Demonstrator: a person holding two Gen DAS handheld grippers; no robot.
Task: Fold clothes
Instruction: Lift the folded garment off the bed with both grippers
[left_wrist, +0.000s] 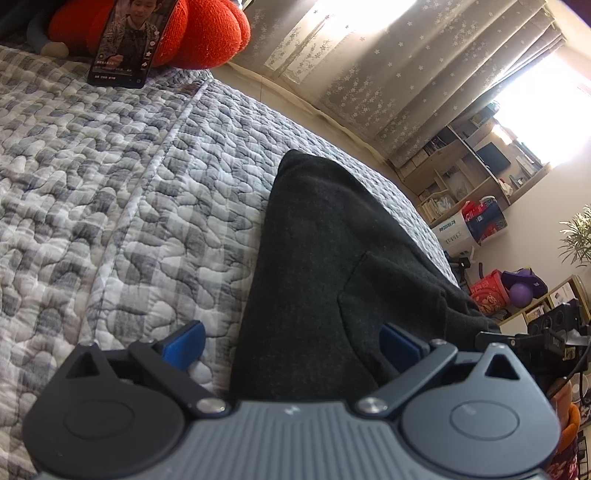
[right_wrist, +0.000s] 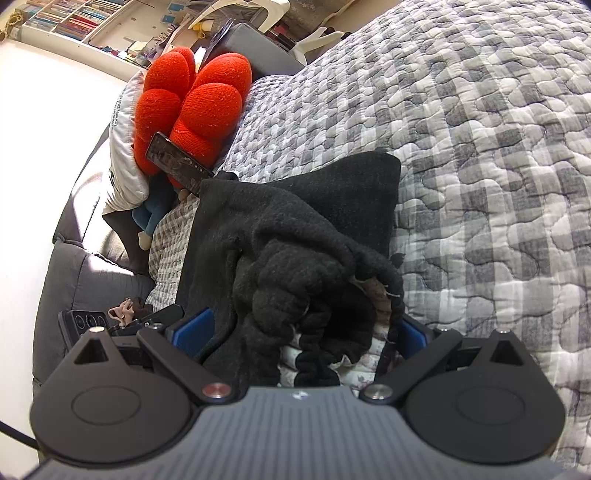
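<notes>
A dark charcoal fleece garment (left_wrist: 325, 266) lies on the grey checked quilt (left_wrist: 110, 192), stretched away from me with a pocket seam showing. My left gripper (left_wrist: 291, 347) is open, its blue pads wide apart, low over the garment's near end. In the right wrist view the same garment (right_wrist: 295, 236) is bunched, its gathered elastic waistband (right_wrist: 321, 295) with a pale lining lying between the blue pads. My right gripper (right_wrist: 299, 332) is open around that bunched waistband; the pads do not press it.
A red knitted cushion (right_wrist: 192, 107) with a phone (right_wrist: 177, 162) leaning on it sits at the head of the bed; both show in the left wrist view (left_wrist: 207, 33). A second phone (right_wrist: 85, 321) lies by the grey pillow. Curtains, shelves and boxes (left_wrist: 480, 221) stand beyond the bed.
</notes>
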